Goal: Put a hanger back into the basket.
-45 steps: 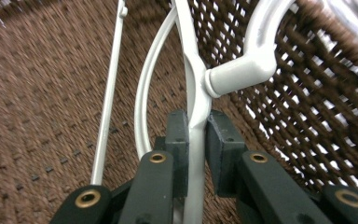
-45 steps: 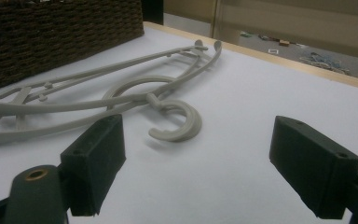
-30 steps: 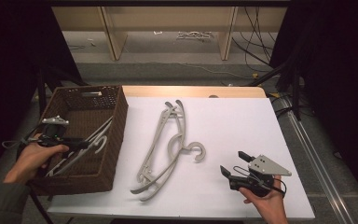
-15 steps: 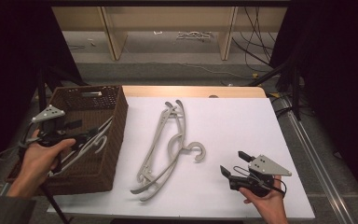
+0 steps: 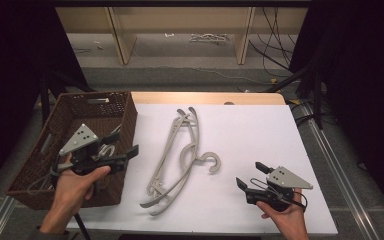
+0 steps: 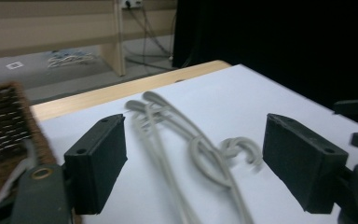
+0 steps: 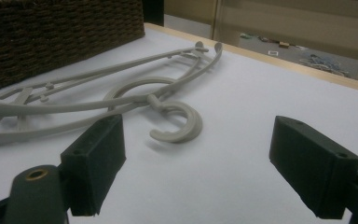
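Left gripper [image 5: 130, 152] jaws just opened, empty, hangers [image 5: 180, 155] ahead. Right gripper [image 5: 250, 176] open. Risk: tangled hangers lift together.

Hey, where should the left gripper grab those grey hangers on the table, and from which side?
Probably the long straight arms of the hangers, midway along. They lie flat and thin, so the open left gripper could come down from above on the basket side, jaws across the arms. The hook curls away right.
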`<action>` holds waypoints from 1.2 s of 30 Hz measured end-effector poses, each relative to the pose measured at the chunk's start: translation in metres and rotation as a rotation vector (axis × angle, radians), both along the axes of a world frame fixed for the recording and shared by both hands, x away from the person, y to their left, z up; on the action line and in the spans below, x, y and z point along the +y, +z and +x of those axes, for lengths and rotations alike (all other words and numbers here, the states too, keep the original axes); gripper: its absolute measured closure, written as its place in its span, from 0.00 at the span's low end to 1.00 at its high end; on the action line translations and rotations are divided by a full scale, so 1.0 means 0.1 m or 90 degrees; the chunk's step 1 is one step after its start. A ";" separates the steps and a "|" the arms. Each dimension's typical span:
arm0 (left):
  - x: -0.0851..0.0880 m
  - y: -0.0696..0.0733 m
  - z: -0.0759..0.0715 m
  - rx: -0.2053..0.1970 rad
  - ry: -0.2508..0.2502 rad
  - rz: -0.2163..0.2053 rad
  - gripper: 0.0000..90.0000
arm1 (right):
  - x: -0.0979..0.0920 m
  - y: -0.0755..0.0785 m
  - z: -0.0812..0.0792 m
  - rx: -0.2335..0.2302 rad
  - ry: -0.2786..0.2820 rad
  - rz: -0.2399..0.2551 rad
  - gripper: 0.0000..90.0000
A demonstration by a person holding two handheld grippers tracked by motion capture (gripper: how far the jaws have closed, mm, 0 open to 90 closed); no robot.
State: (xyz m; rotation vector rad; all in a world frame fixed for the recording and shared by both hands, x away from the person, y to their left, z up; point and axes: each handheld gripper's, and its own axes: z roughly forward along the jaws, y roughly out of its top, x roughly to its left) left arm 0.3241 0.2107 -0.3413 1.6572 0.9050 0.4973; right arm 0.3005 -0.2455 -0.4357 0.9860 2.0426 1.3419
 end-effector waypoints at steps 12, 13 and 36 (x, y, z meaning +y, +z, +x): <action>-0.40 -0.29 -0.09 -0.012 -0.047 0.037 0.19 | -0.02 0.01 -0.01 -0.018 -0.001 0.009 0.21; -0.40 -0.29 -0.09 -0.012 -0.047 0.037 0.19 | -0.02 0.01 -0.01 -0.022 -0.003 0.011 0.21; -1.03 -0.78 0.19 0.077 -0.119 0.206 0.20 | -0.07 0.02 -0.03 -0.028 -0.009 -0.012 0.21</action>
